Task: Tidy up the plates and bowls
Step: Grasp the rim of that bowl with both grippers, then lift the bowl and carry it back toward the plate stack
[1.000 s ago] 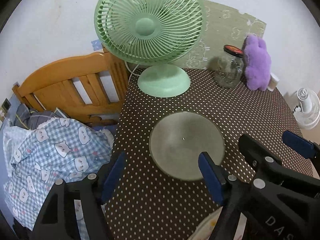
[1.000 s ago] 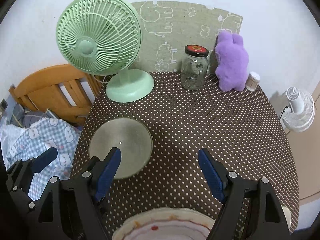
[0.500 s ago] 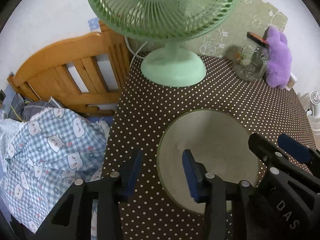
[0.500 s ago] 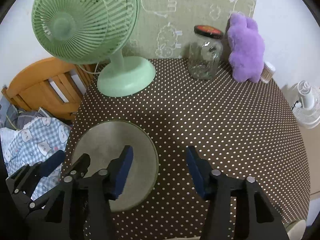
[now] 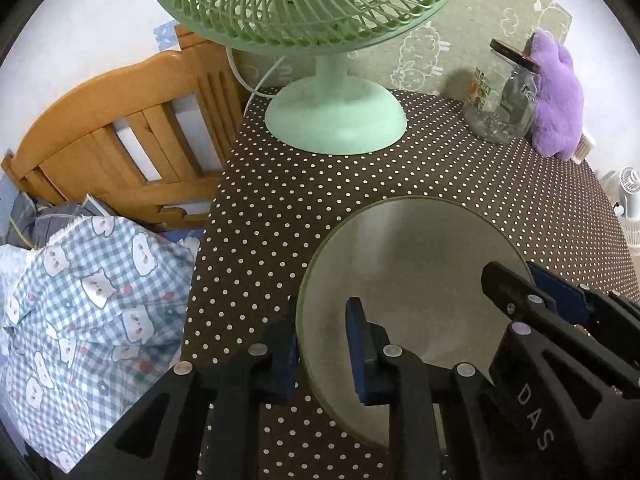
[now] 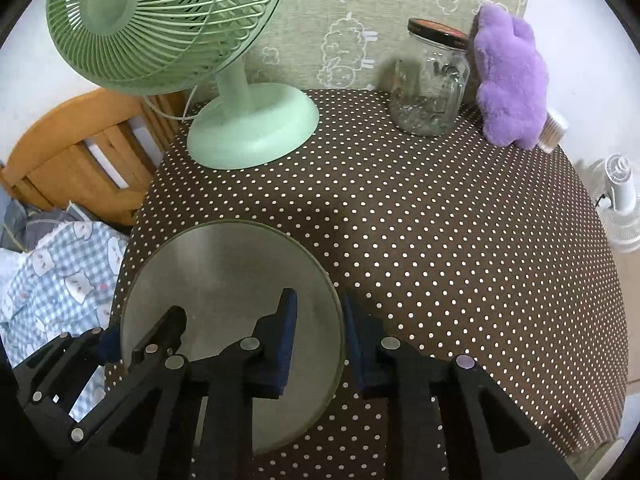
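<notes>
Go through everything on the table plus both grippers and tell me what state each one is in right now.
Plate: flat on the table, both grippers straddling its rim.
Left gripper: partly closed, one finger either side of the plate's left rim, grip not confirmed.
Right gripper: partly closed, one finger either side of the plate's right rim, grip not confirmed.
Fan: upright, running or not unclear.
Jar: upright, lid on.
Plush: propped against the wall.

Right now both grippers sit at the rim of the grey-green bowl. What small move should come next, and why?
Probably close both sets of jaws on the rim. The left gripper straddles the near-left edge of the bowl, one pad inside and one outside, with a gap. The right gripper straddles the opposite edge, also not pinching. The bowl rests on the dotted tablecloth.
</notes>
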Action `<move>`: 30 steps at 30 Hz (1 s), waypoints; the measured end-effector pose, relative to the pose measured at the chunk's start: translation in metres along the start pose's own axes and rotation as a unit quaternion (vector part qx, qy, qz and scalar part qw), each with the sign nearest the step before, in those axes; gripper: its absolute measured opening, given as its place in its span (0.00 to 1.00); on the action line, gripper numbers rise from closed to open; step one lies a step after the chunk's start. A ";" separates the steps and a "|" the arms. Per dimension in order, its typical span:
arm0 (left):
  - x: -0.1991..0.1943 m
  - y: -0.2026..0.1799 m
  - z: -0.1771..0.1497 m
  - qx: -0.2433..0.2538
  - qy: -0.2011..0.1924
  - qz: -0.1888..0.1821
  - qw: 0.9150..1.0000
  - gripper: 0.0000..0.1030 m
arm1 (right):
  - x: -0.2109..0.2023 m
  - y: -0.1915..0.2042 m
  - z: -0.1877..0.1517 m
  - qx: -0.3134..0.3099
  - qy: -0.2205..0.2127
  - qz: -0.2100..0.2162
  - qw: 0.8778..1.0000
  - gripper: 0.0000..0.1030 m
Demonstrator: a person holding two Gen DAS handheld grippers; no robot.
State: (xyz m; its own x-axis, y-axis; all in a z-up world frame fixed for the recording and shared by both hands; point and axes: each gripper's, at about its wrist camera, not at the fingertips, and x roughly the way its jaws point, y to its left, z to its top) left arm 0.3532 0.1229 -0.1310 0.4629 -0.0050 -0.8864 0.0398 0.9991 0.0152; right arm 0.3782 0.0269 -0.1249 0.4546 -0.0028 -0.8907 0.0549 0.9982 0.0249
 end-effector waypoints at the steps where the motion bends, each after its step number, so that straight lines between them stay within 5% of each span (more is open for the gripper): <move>1: 0.000 0.000 0.000 0.000 0.000 0.000 1.000 0.19 | 0.000 0.000 0.000 -0.001 0.001 0.000 1.000 0.25; 14: -0.018 -0.006 -0.001 0.002 -0.005 -0.002 1.000 0.19 | -0.020 -0.007 -0.004 -0.008 0.001 0.001 1.000 0.25; 30: -0.086 -0.020 -0.017 -0.016 -0.032 0.016 0.999 0.19 | -0.089 -0.019 -0.021 -0.021 -0.026 0.019 0.999 0.25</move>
State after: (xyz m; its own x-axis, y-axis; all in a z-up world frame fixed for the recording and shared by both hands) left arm 0.2978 0.1036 -0.0630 0.5199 0.0244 -0.8539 -0.0031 0.9996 0.0267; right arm 0.3176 0.0096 -0.0553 0.5018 0.0332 -0.8644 -0.0002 0.9993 0.0382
